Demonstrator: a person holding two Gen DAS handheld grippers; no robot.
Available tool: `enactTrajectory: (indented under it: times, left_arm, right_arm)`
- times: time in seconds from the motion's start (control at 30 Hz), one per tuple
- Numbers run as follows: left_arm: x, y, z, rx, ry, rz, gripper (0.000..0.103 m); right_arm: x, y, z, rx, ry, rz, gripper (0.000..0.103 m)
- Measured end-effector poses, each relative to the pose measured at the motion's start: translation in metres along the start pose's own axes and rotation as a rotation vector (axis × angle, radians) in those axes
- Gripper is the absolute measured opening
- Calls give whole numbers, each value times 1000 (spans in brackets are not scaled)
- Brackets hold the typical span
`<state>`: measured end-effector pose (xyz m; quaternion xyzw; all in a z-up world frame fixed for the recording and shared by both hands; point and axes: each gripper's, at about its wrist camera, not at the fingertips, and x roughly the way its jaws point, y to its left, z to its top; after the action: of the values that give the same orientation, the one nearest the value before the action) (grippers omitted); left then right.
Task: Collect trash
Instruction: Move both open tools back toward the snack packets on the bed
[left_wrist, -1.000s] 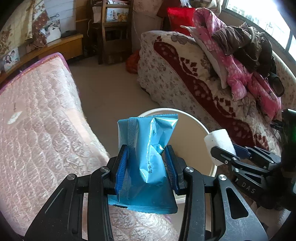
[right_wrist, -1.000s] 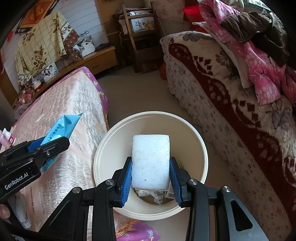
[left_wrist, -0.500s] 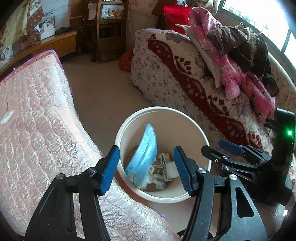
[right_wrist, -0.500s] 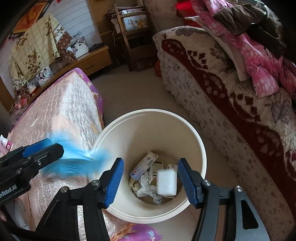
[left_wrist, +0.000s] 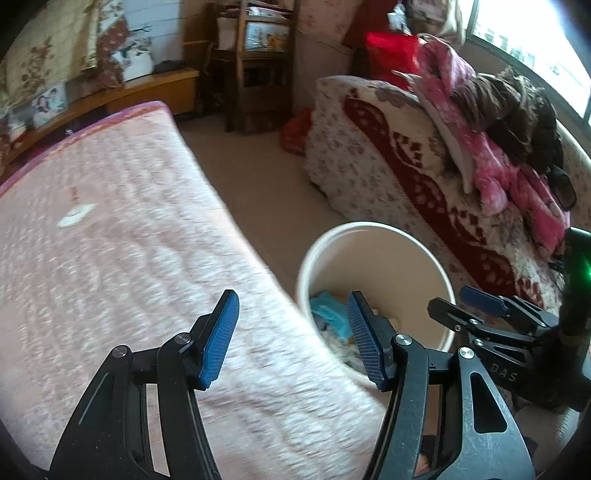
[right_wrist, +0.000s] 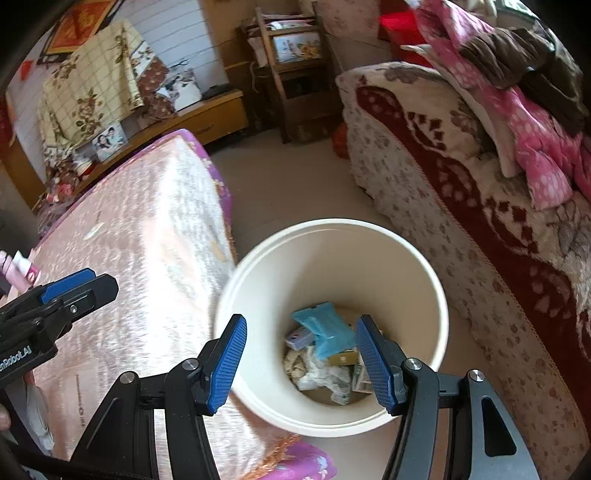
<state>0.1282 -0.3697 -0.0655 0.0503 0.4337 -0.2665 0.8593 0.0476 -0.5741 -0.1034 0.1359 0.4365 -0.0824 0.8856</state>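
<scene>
Both claws are spread with nothing between their pads. Their jaws have just been opening, and the drop step looks finished. The left claw (left_wrist: 293, 338) hangs over the bed (left_wrist: 122, 229) edge beside the bin (right_wrist: 441, 295); the right claw (right_wrist: 301, 363) hangs above the bin's mouth. The blue wrapper (right_wrist: 325, 326) lies inside the bin on crumpled paper and small boxes. Next move, as I judge it — swing back over the bed for whatever litter remains, such as the pink-and-white item (right_wrist: 20, 267) near its far left edge.

A pink quilted mattress (right_wrist: 140, 236) faces a floral sofa (right_wrist: 461, 192) piled with pink clothes (right_wrist: 535, 140).
</scene>
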Motion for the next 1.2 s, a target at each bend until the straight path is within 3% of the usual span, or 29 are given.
enactTrajectory:
  times: [0.4, 1.2]
  left_arm:
    - [-52, 82, -27, -86, -59, 121, 59]
    - [-156, 301, -116, -370, -75, 413, 59]
  right_arm:
    - [-7, 96, -2, -119, -2, 105, 65]
    - [25, 324, -33, -411, 97, 325, 70]
